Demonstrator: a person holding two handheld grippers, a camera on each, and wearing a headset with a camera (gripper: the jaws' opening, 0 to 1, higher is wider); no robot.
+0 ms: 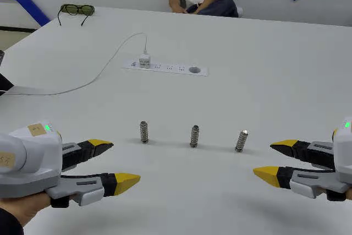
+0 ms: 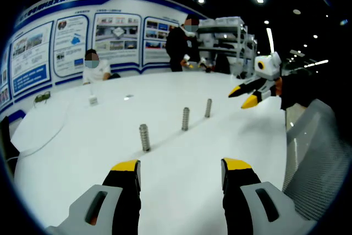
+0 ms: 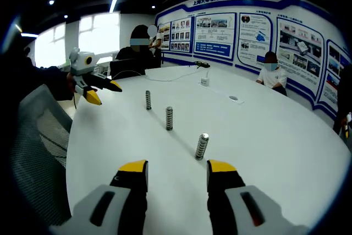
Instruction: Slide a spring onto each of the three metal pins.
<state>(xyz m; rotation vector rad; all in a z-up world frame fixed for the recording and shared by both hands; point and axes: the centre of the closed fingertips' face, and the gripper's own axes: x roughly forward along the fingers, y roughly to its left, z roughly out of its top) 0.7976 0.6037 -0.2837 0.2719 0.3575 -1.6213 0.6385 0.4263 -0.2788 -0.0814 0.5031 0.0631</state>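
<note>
Up front, left claw (image 1: 124,162) and right claw (image 1: 264,159), both spread wide, gripping nothing. Could easily tip a pin with one clumsy nudge; looks like nothing anchoring them. Three springs (image 1: 194,136) already over the pins, standing in a row mid-surface (image 1: 264,92), between the claws; rightmost pin (image 1: 241,140) leaning, shiny tip showing.

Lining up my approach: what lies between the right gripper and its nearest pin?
Only bare white table between the right gripper and the rightmost pin, as the head view and right gripper view show.
</note>
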